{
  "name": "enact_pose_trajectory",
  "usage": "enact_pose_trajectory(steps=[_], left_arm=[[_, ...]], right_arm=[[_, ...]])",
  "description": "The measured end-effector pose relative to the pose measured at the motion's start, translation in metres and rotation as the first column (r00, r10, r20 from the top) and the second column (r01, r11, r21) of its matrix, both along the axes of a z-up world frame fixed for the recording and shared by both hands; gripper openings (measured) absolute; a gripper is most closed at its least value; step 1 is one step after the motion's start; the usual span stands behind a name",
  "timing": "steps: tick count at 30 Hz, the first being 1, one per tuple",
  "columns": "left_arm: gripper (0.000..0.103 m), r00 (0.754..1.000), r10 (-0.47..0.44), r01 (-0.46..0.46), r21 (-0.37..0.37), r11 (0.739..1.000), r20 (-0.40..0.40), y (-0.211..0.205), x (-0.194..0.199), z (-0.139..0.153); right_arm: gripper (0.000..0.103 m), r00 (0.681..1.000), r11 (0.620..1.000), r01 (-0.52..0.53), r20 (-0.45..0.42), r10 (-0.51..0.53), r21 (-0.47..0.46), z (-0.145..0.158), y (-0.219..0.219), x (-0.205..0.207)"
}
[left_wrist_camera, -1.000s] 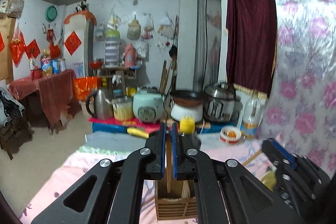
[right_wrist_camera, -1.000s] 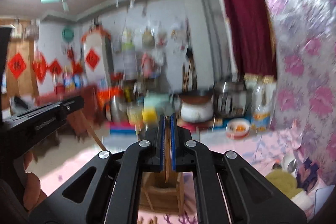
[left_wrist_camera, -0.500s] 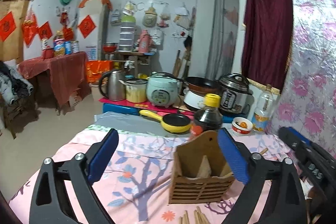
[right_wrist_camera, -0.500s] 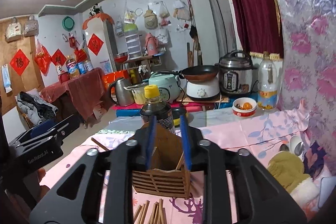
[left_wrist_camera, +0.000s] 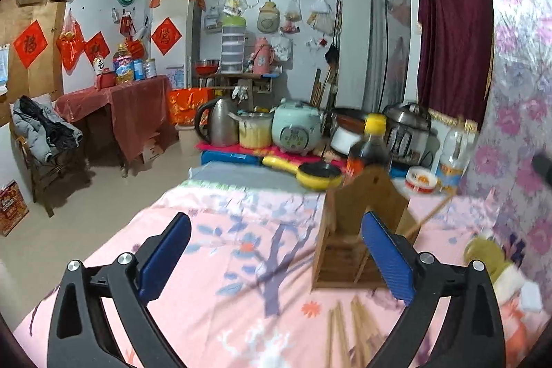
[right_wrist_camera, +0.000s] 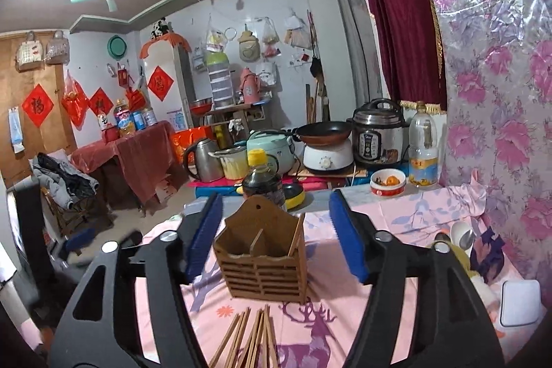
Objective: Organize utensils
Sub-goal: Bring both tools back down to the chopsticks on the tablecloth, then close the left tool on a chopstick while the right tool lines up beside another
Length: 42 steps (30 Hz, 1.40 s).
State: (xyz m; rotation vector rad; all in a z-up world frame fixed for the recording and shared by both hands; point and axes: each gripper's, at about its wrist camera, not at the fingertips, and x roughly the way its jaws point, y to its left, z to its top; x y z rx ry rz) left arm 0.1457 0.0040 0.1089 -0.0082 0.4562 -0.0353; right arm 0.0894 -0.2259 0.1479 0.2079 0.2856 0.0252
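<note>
A brown wooden utensil holder (right_wrist_camera: 264,259) stands on the pink floral cloth (right_wrist_camera: 396,219), with at least one chopstick (right_wrist_camera: 296,235) leaning in its right compartment. It also shows in the left wrist view (left_wrist_camera: 358,230). Several loose chopsticks (right_wrist_camera: 250,340) lie on the cloth in front of it, blurred in the left wrist view (left_wrist_camera: 348,330). My right gripper (right_wrist_camera: 274,238) is open and empty, its jaws either side of the holder. My left gripper (left_wrist_camera: 276,259) is open and empty, left of the holder.
A dark sauce bottle (right_wrist_camera: 263,181) with a yellow cap stands just behind the holder. A yellow pan (left_wrist_camera: 319,175), kettle, rice cookers and a small bowl (right_wrist_camera: 387,182) stand beyond. A yellow-green cloth (left_wrist_camera: 486,256), spoons (right_wrist_camera: 462,235) and a white box (right_wrist_camera: 519,300) lie at the right.
Both grippers were shut on chopsticks over the holder a second ago. Both have opened wide and drawn back, and the left gripper has shifted left.
</note>
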Motion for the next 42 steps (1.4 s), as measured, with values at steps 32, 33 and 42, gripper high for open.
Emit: enact_pose_trajectory(steps=[32, 33, 42], left_arm=[[0.095, 0.812, -0.172, 0.269, 0.096, 0.958, -0.558, -0.03, -0.027, -0.151], [0.092, 0.809, -0.176, 0.275, 0.096, 0.956, -0.561, -0.032, -0.027, -0.152], [0.007, 0.798, -0.2, 0.316, 0.112, 0.942, -0.568, -0.044, -0.019, -0.161]], right_arm=[[0.077, 0.846, 0.99, -0.141, -0.515, 0.135, 0.026, -0.155, -0.009, -0.016], [0.077, 0.845, 0.99, -0.14, -0.516, 0.137, 0.034, -0.156, -0.01, -0.016], [0.059, 0.823, 0.986, -0.148, -0.544, 0.165, 0.075, -0.164, -0.01, -0.011]])
